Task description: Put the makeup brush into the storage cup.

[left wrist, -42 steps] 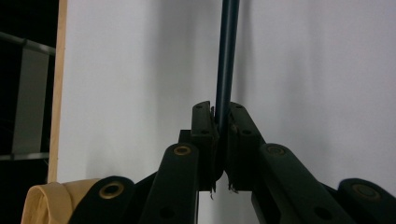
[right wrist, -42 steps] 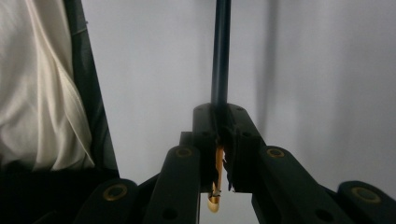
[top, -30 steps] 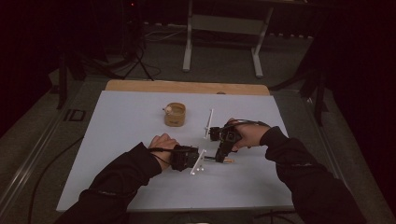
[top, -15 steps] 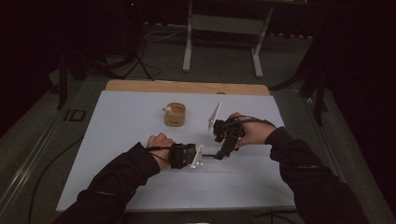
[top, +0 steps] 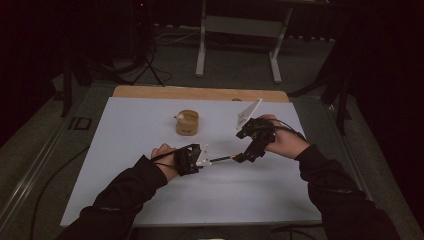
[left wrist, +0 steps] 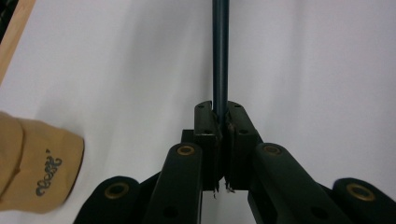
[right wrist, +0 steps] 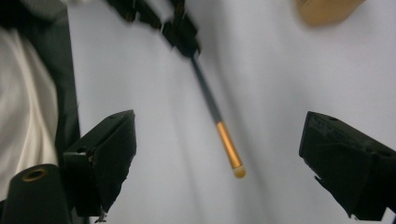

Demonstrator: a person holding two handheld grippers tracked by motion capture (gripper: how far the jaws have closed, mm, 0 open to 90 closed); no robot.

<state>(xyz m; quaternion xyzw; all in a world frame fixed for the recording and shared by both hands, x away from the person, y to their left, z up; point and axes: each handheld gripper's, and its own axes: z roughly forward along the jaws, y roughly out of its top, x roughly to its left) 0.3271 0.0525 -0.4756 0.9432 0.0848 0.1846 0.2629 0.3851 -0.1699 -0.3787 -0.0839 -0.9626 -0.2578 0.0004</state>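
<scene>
- The white counter carries everything, with a wooden strip along its far edge.
- The left gripper lies low near the counter's middle; in the left gripper view its fingers are pressed together, pinching the dark end of a thin stick.
- The right gripper hangs just right of it, tilted down toward the stick's free end; in the right gripper view its fingers are spread wide, with the stick's tip between them and touching neither.
- A small tan cup stands beyond the left gripper, well apart from both.
- The stick has its long axis running left to right across the counter, dark shaft in the left fingers, its orange, round-tipped end pointing toward the right gripper.
</scene>
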